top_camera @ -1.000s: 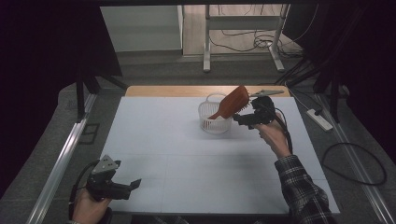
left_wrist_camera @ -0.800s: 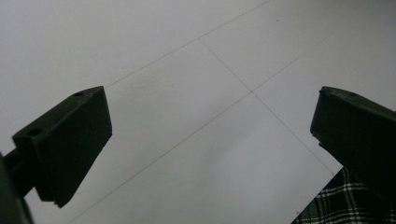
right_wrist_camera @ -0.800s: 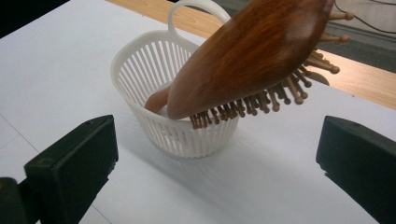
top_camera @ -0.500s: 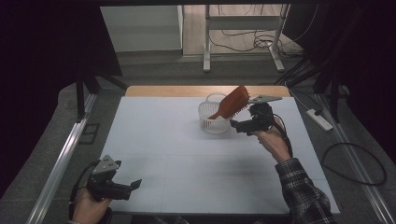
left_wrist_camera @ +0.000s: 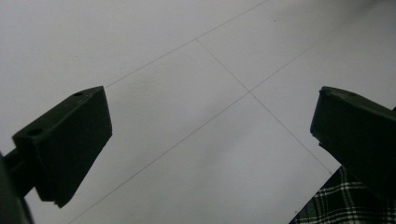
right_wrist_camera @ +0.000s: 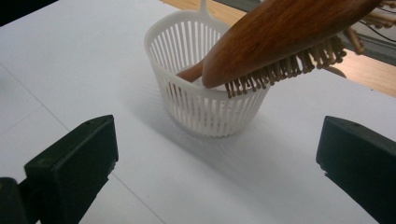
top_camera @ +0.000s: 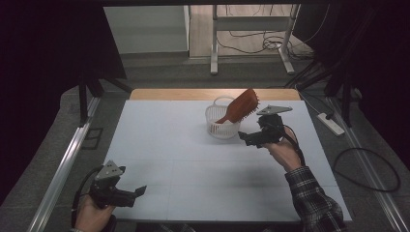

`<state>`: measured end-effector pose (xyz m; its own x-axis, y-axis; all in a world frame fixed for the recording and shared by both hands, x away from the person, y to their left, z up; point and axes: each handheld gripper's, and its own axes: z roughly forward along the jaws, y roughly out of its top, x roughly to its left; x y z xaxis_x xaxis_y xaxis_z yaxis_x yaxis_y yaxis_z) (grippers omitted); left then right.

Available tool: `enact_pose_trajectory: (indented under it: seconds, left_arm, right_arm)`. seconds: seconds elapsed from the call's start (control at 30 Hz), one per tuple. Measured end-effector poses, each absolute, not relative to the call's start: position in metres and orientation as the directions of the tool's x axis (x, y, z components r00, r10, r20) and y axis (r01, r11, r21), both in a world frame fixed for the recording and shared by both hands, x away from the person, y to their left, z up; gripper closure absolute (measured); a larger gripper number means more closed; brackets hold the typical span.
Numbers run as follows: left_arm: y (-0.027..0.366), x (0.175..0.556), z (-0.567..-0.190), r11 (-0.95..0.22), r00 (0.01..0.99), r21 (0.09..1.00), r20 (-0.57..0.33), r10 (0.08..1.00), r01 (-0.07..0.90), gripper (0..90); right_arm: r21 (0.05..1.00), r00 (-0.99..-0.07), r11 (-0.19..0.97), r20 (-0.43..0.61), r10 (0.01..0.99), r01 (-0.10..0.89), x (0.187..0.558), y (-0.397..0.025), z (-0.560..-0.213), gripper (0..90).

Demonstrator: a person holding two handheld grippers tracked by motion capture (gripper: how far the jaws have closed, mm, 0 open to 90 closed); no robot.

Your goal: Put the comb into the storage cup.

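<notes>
We judge placement done: hairbrush point(right_wrist_camera: 285, 37) rests handle-down in the basket point(right_wrist_camera: 205, 107), frame centre. Right gripper point(top_camera: 252, 139) and left gripper point(top_camera: 129, 194), lower left, are both released and empty.

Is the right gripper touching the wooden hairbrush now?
Apart. In the right gripper view, the right gripper is open, with bare table between it and the hairbrush leaning in the basket.
</notes>
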<state>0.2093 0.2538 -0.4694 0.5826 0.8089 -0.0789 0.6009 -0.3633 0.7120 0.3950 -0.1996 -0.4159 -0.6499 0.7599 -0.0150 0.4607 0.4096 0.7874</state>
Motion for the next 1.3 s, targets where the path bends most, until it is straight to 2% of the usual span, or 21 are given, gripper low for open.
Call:
enact_pose_trajectory:
  seconds: [0.47, 1.3]
  left_arm:
    - [0.254, 0.209, -0.47, -0.366, 0.586, 0.711, -0.08, 0.807, 0.6, 0.0]
    - [0.254, 0.209, -0.469, -0.366, 0.586, 0.712, -0.079, 0.807, 0.6, 0.0]
  right_arm:
    - [0.775, -0.682, 0.412, 0.033, 0.731, 0.479, 0.378, -0.204, -0.421, 0.0]
    - [0.759, -0.68, 0.428, 0.025, 0.732, 0.49, 0.34, -0.217, -0.422, 0.0]
